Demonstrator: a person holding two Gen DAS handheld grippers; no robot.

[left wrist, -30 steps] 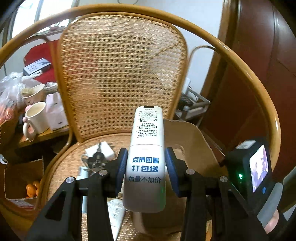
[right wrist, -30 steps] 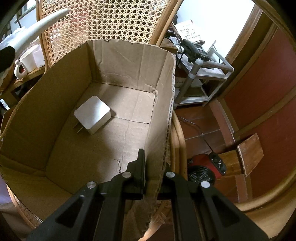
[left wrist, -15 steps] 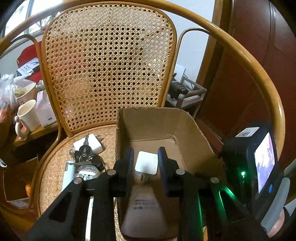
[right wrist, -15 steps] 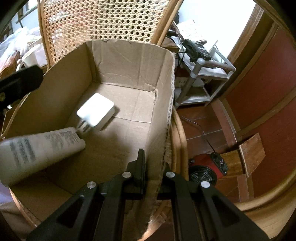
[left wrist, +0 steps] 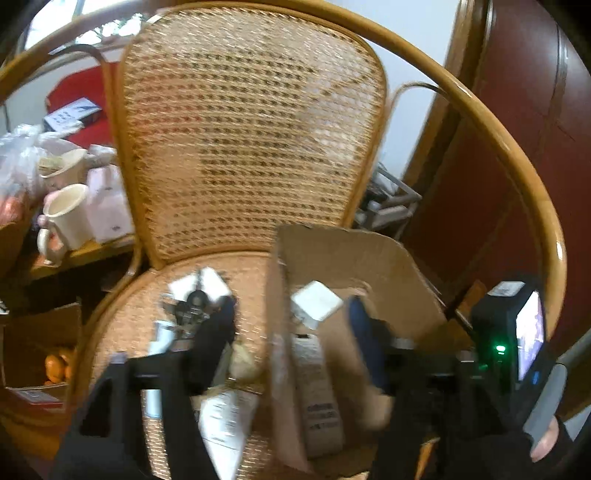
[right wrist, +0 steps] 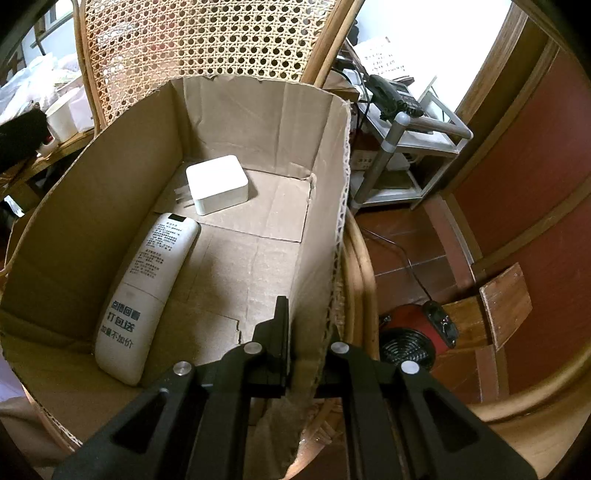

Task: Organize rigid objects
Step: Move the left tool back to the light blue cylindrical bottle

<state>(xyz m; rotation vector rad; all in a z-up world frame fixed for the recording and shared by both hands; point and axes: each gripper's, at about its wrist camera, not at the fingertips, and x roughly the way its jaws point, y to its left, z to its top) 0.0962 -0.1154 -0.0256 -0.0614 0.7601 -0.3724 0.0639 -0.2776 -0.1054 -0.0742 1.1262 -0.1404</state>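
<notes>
Left gripper: jaws spread wide, having just been opening, nothing pressed between the pads; picture blurred.
Right gripper: jaws clamped tight on a thin wall, angled steeply downward.
Hand: gloved, lower right corner.

A rattan chair with a woven cane back and a curved armrest hoop is seen against a white wall. Dark red-brown wooden panelling is found on the right, above a reddish tiled floor. A metal-framed side table (a telephone rests on it) is placed beyond the chair. Daylight is admitted by a window at far left, near a cluttered wooden shelf bearing mugs.
</notes>
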